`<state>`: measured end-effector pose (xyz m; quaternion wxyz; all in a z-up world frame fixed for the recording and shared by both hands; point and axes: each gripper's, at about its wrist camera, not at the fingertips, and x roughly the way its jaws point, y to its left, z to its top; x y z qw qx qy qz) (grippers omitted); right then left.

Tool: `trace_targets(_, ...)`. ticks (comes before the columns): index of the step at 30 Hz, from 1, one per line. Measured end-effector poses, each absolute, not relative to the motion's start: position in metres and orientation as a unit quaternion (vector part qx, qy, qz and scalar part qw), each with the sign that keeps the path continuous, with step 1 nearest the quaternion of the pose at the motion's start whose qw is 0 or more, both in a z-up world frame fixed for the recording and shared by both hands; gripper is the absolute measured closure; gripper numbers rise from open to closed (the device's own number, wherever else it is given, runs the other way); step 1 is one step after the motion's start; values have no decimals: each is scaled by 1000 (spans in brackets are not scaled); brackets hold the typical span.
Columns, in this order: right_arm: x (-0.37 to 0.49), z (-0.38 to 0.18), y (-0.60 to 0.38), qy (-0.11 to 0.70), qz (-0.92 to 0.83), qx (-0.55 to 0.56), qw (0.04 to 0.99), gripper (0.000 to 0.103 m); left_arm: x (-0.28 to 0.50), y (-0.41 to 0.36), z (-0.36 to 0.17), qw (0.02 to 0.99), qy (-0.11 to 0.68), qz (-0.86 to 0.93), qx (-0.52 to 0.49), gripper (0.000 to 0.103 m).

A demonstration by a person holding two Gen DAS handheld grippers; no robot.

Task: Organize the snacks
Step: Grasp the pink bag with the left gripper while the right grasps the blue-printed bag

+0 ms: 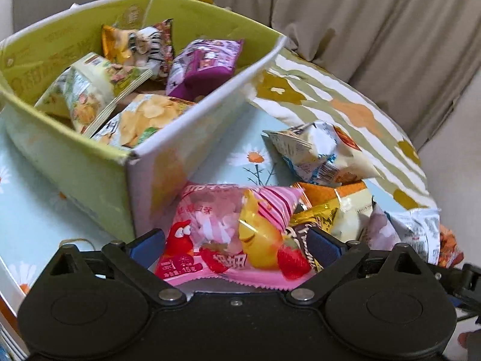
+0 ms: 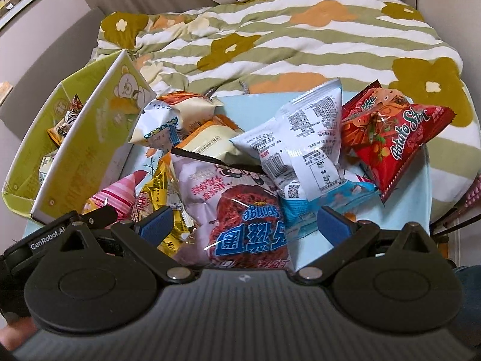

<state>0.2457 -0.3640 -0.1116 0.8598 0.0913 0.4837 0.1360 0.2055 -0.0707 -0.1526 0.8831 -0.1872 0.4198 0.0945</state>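
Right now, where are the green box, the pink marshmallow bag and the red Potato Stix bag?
green box (image 1: 99, 177): left wrist view, its near outer wall.
pink marshmallow bag (image 1: 210, 225): left wrist view, its clear middle window.
red Potato Stix bag (image 2: 402, 138): right wrist view, its printed front.

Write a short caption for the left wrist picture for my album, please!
Open left gripper straddles a pink marshmallow packet beside the green box of snacks.

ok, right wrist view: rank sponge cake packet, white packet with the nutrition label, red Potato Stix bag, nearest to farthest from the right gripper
1. sponge cake packet: between the open fingers of the right gripper.
2. white packet with the nutrition label: behind it, slightly right.
3. red Potato Stix bag: far right, by the blanket.
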Motion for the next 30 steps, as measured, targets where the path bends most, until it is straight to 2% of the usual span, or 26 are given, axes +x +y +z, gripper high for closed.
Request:
trace_targets(12,256,-122,-364,496,149,104,849,0,227,-75,-166,874,455,82,-151,6)
trace_targets(16,255,-125,-364,500,147,107,847,0,230,-71,-168,872,459,84,-149,18)
trace_targets(18,255,-126,-366,501,146,110,846,0,230,-70,-167,873,459,85,-144,21)
trace_targets(30,256,-138,-362,513,140,122,838,0,220,-84,-154,884,453,65,-96,24)
